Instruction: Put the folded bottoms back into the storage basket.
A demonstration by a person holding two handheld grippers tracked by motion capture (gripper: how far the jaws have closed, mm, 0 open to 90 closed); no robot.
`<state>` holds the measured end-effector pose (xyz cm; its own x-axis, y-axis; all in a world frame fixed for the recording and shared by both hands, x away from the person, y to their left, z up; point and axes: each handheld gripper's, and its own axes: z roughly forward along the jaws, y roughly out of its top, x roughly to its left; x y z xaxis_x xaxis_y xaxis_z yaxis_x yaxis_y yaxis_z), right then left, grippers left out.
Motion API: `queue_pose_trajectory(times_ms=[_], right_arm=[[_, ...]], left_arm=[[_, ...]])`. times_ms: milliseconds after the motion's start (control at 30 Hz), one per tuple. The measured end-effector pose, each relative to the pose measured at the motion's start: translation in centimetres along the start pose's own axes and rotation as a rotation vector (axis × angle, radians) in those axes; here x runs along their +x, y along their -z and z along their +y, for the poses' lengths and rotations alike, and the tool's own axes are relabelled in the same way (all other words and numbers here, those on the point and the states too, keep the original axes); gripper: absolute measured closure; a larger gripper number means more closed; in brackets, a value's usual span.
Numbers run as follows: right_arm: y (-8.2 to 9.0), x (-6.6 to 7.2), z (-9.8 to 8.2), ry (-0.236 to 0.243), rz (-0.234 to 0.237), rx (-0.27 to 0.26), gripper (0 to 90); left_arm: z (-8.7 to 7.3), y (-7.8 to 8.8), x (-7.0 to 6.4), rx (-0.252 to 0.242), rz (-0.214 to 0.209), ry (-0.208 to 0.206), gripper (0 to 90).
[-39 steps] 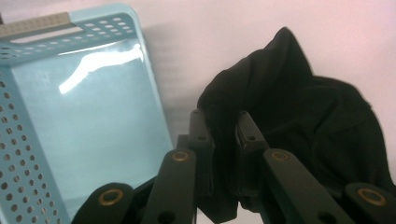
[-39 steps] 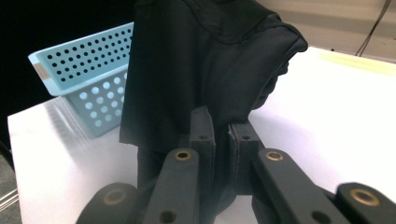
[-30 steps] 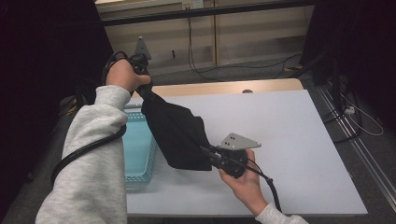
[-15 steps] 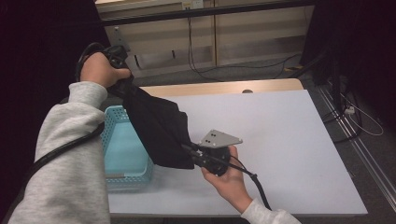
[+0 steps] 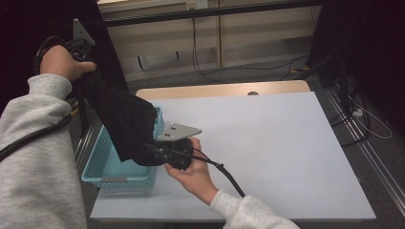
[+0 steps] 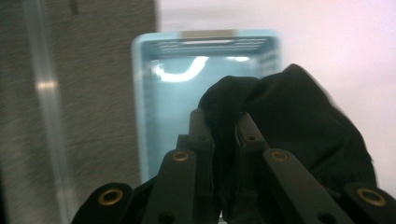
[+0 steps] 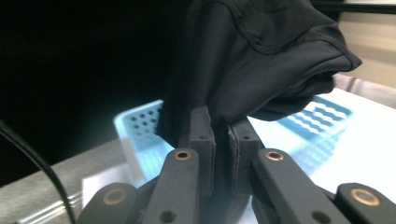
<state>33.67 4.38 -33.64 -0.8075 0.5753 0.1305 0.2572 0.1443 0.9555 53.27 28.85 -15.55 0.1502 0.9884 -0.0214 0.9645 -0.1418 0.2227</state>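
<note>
A black garment, soft and folded over on itself, hangs stretched in the air between the two grippers, above the teal plastic basket that sits at the table's front left corner, partly overhanging its left edge. The basket is slotted along its walls and looks empty in the left gripper view.

The left gripper is raised high beyond the table's left edge, its jaws closed tight on one bunched end of the cloth. The right gripper is lower, just beside the basket's right rim, with its jaws likewise pinched shut on a fold of the fabric, which drapes over and past them.

The step in hand appears to be putting the garment into the basket. To do it well, both grips should hold firm until the bulk of the cloth is centred over the basket's opening; the higher hand likely needs to come down and inward so the fabric sags into the well instead of spilling over the rim. Lowering both ends together and bringing them closer would let the slack pile inside. Releasing one end too soon risks the cloth sliding over the left wall, off the table.
</note>
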Motion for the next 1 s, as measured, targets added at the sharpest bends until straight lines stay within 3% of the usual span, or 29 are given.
queue_pose_trajectory(times_ms=[67, 100, 133, 167, 200, 233, 300, 367, 467, 500, 700, 833, 1000], right_arm=[[-1.2, 0.6, 0.3, 0.030, -0.006, 0.005, 81.7], [-1.9, 0.9, 0.2, 0.044, -0.010, 0.012, 77.1], [-2.6, 0.9, -0.1, 0.054, -0.010, 0.034, 66.1], [-3.2, 0.7, -0.5, 0.050, -0.016, 0.073, 51.3], [-3.3, 0.5, -0.8, 0.057, -0.034, 0.097, 48.9], [-2.8, 0.0, -1.3, 0.072, -0.070, 0.100, 44.7], [-1.9, -0.8, -2.2, 0.071, -0.090, 0.103, 40.7], [-0.5, -1.9, -2.9, 0.068, -0.104, 0.117, 38.2], [1.8, -3.4, -3.5, 0.042, -0.120, 0.094, 36.9], [2.6, -4.0, -3.7, 0.046, -0.142, 0.090, 36.6], [6.1, -6.3, -4.5, 0.025, -0.163, 0.076, 31.0], [8.4, -7.4, -5.6, 0.050, -0.191, 0.094, 29.4], [11.1, -8.8, -7.4, 0.043, -0.217, 0.120, 27.8]], left_arm=[[-0.1, -0.8, 1.1, -0.021, -0.011, 0.019, 80.0], [-0.2, -1.4, 1.6, -0.052, 0.001, 0.004, 76.9], [-0.5, -2.4, 2.0, -0.104, 0.027, -0.009, 69.8], [-0.9, -3.2, 2.0, -0.092, 0.042, -0.004, 64.1], [-1.4, -4.6, 2.0, -0.079, 0.023, -0.032, 59.9], [-1.7, -5.3, 2.0, -0.082, 0.009, -0.054, 51.5], [-2.7, -6.9, 1.8, -0.115, 0.002, -0.074, 38.1], [-3.5, -8.0, 1.5, -0.126, -0.010, -0.106, 32.7], [-4.5, -9.1, 0.9, -0.137, -0.036, -0.150, 29.4], [-4.6, -9.2, 0.7, -0.138, -0.038, -0.153, 28.8], [-5.4, -9.3, -0.9, -0.178, -0.088, -0.195, 25.9], [-6.0, -9.9, -2.4, -0.204, -0.114, -0.222, 23.6], [-7.0, -11.5, -4.4, -0.210, -0.170, -0.267, 21.8]])
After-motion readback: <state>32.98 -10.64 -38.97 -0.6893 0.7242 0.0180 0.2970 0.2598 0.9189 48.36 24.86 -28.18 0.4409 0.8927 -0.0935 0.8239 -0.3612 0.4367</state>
